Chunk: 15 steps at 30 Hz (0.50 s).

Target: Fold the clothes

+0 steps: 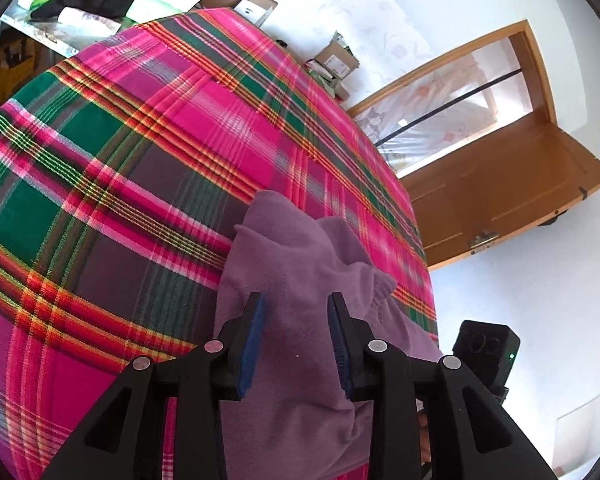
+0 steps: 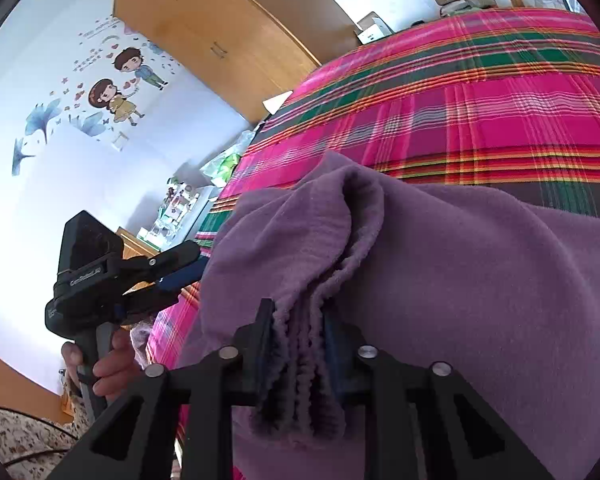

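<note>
Notably, right gripper point(image 2: 296, 344) clamping purple garment's point(image 2: 460, 280) ribbed hem, left gripper point(image 1: 296, 336) released, lettering unreadable.

Bed cover point(image 1: 148, 152): you are looking at a wide, flat plaid stretch ahead of the purple garment point(image 1: 296, 264), lying bare and open to passage.

Garment heap: it is bunching in folds at the near edge of the bed, filling the near ground under both tools.

Left gripper point(image 2: 180, 276): it is hovering just beside the garment's left side, narrowing your room there.

Far edge: cardboard boxes point(image 1: 336, 62) and bedside clutter point(image 1: 80, 0) are crowding it.

Wooden door point(image 1: 500, 200): it is standing open near the bed's right side.
</note>
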Tool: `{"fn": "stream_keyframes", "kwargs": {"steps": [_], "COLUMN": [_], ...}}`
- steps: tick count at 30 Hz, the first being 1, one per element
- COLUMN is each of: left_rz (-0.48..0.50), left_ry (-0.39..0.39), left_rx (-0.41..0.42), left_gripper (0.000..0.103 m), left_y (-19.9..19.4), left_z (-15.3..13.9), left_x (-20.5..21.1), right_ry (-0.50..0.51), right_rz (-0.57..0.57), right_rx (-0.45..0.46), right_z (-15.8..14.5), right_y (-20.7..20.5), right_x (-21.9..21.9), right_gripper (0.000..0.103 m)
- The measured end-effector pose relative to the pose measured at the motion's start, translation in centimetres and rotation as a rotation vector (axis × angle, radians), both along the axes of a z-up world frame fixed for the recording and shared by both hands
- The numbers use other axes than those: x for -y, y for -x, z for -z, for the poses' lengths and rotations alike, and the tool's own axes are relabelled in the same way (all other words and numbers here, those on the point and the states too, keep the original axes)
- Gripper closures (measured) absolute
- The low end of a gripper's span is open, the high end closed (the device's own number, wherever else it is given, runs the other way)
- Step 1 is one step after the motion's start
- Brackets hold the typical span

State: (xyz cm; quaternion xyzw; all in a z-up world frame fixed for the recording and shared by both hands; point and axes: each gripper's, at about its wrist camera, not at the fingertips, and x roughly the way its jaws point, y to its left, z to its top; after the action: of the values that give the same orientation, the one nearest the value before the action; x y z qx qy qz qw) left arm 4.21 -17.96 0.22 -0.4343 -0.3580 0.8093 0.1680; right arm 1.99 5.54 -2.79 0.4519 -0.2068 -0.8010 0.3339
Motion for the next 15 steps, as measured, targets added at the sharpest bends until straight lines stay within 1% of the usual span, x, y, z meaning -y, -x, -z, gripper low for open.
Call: {"fn": "stream_keyframes", "kwargs": {"steps": [3,5,11,15], "left_rz": [-0.006,-0.014,-0.024,-0.018], "left_ry": [0.028,0.040,0.045,0.041], "left_rx": [-0.010,-0.014,-0.010,-0.010], "left_gripper": [0.070,0.070,0.069,0.066], "left_y": [-0.1,-0.2,-0.3,-0.4], "left_z": [-0.1,-0.2,-0.2,-0.1], "left_x": [0.0,0.1,0.3,0.0], "right_ry": [0.012,0.041,0.101,0.105], "right_rz": [0.021,0.033,0.080,0.110], "right_rx": [-0.027,-0.041,-0.100,-0.098], "right_z": [-0.7,-1.3,-3.3,-3.4], "right_y": [-0.5,-0.7,-2.0,-2.6], "right_x": [-0.3,-0.6,-2.5,-3.6], "right_gripper": [0.082,0.083,0.083,0.083]}}
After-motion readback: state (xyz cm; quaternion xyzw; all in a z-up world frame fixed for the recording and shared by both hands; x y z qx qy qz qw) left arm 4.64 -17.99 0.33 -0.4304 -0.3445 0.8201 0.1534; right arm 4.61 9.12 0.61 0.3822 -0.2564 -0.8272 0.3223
